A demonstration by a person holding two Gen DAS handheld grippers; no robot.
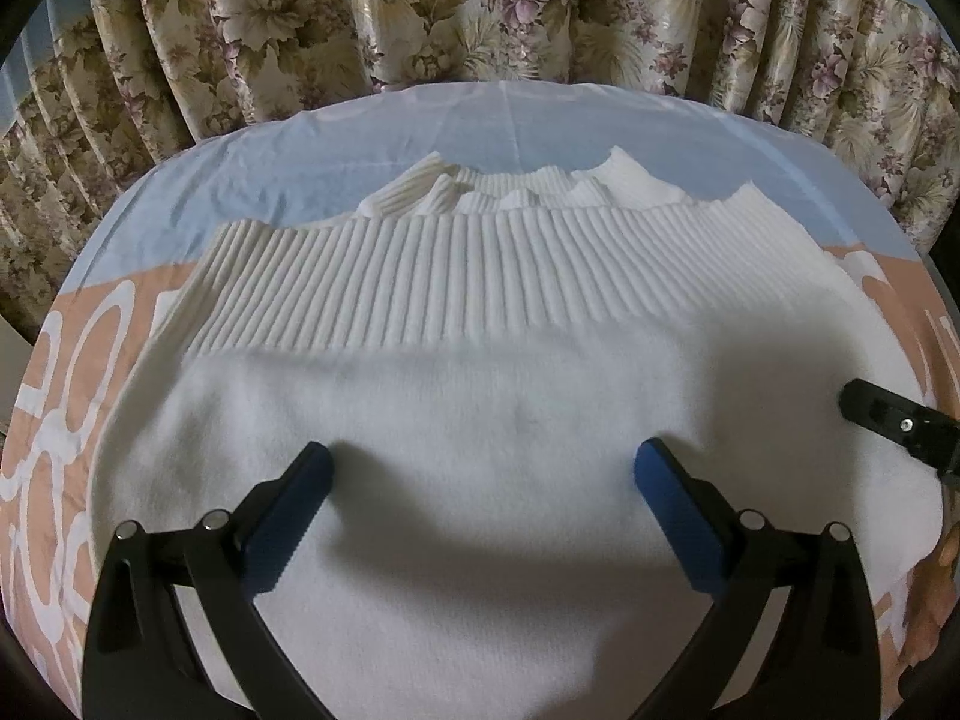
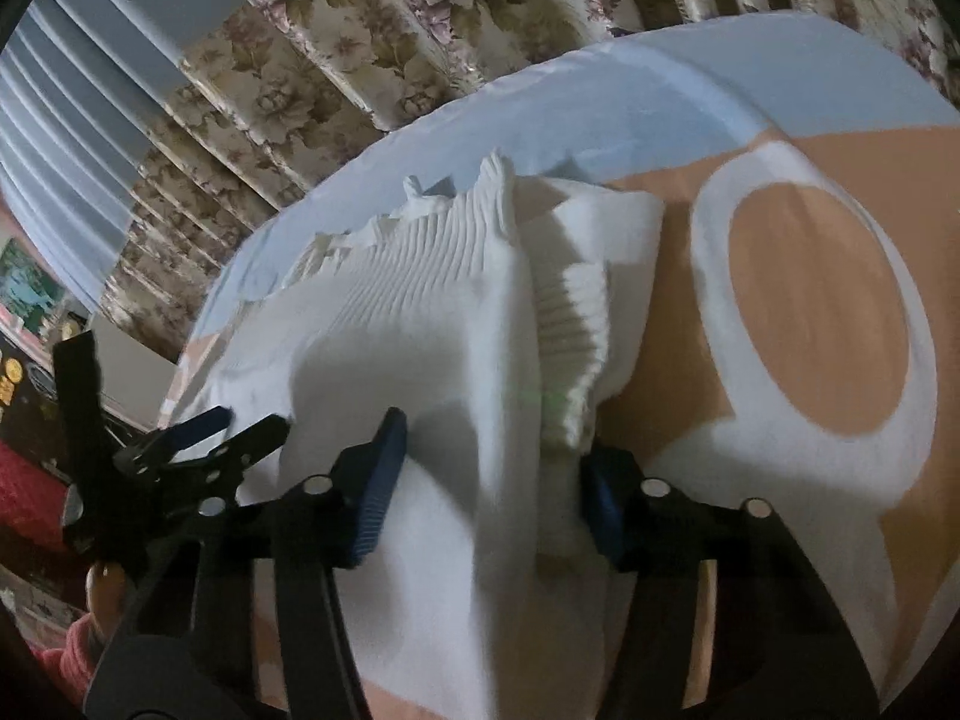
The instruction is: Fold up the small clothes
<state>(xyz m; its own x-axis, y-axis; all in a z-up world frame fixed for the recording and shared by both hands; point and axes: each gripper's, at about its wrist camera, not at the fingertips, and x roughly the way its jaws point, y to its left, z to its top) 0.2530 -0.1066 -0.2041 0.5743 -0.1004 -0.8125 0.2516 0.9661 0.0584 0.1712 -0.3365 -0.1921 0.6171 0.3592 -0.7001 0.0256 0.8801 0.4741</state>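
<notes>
Lying mostly flat on the patterned bed sheet, the white sweater looks barely folded (judging by one bunched side edge), which the right gripper is pinching, while the left gripper hovers open above its middle.

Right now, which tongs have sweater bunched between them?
The right tongs: a raised fold of the white knitted sweater sits between their blue pads. The left tongs spread wide over flat cloth.

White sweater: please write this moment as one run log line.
white sweater flat on bed cover | left gripper open above it | right gripper around raised edge fold, grip unclear
</notes>
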